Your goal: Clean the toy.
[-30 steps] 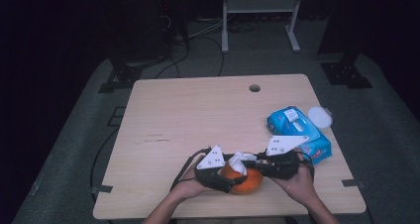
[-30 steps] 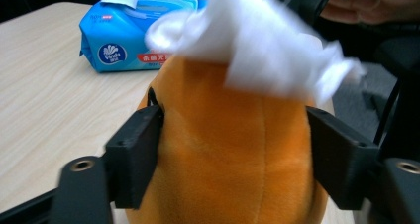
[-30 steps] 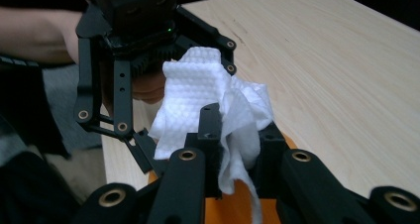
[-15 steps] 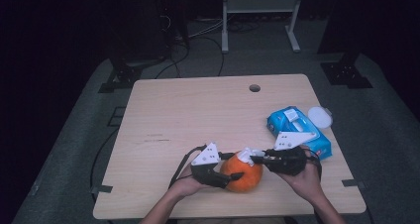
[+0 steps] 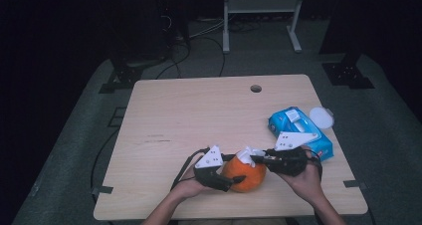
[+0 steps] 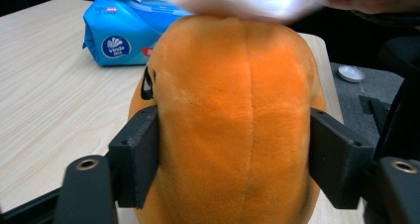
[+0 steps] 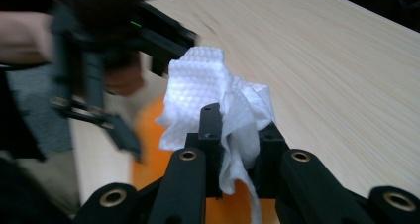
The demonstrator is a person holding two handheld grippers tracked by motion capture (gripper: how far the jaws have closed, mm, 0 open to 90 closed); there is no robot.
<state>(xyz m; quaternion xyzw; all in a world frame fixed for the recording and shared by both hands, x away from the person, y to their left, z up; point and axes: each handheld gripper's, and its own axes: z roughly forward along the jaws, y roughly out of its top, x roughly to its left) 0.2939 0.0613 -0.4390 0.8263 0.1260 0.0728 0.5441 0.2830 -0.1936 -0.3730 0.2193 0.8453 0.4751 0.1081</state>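
An orange plush toy point(image 5: 246, 175) stands near the table's front edge. My left gripper point(image 5: 231, 171) comes in from its left and grips it. In the left gripper view both pads press into the sides of the plush toy point(image 6: 233, 115), though the jaws have just been opening a little. My right gripper point(image 5: 255, 159) reaches in from the right, shut on a crumpled white wipe point(image 5: 247, 154). That wipe point(image 7: 208, 85) bunches out above the right gripper point(image 7: 237, 130) jaw tips and rests on top of the toy, where the wipe point(image 6: 242, 1) is blurred.
A blue pack of wipes point(image 5: 298, 133) lies right of the hands, with a round white lid point(image 5: 321, 117) off the table's right edge beyond it. The wooden table point(image 5: 199, 115) has a small hole point(image 5: 256, 88) near its far edge. Dark floor with cables surrounds it.
The wipe in the right gripper has shifted slightly across the top of the plush toy. Both hands have stayed almost in place.
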